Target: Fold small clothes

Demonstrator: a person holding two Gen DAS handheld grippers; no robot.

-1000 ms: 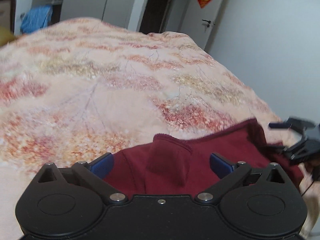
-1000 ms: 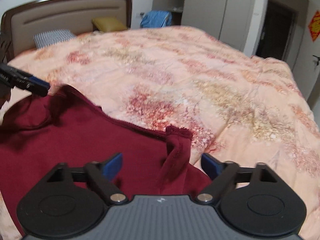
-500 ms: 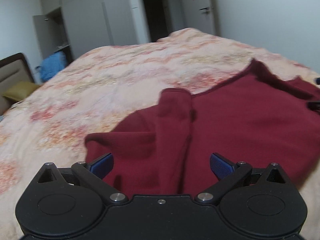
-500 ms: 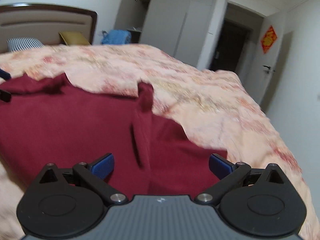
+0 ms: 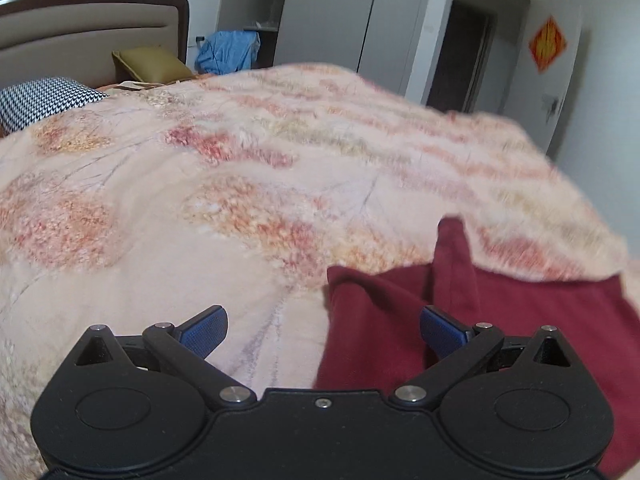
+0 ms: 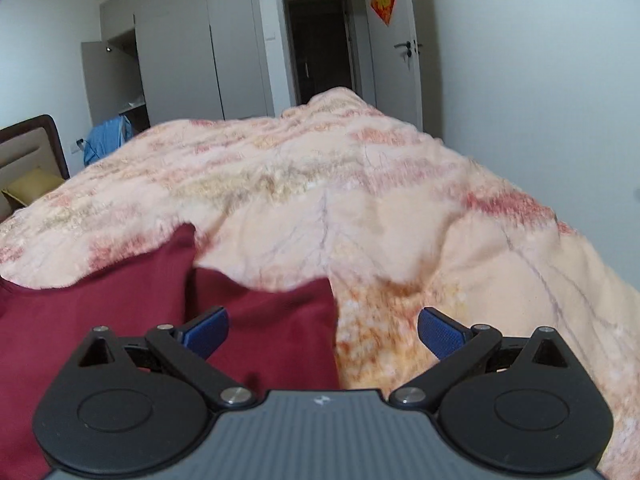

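Between the spread blue pads of your right gripper (image 6: 323,330) there is only air: the jaws stand wide and grasp nothing, with one corner of the dark red garment (image 6: 120,312) lying under and just beyond the left-hand pad and bare bedspread (image 6: 360,184) under the other. Your left gripper (image 5: 323,330) is in the same released state, jaws wide apart and clasping nothing, and in its view the garment (image 5: 520,312) lies low on the right, its near edge running down between the pads while the left-hand pad hangs over the blanket alone. So the cloth lies flat near the front edge of the bed between your two hands, with a narrow raised ridge or fold (image 5: 454,264) standing up along it; motion blur softens that area, so I would only guess it is a sleeve or a turned-over flap. Expect the garment to be light, soft and limp, a knit that drapes, sags from wherever you lift it and clings a little to the fuzzy bedspread rather than sliding freely. It will not break, but a thin pinch may catch only one layer or drag the blanket up with it. Take hold at the corners or along a hem, one hand at each end of the same edge, closing fully on the doubled cloth. Further out are a headboard (image 5: 92,28) with pillows, wardrobe doors (image 6: 224,40) and an open doorway.
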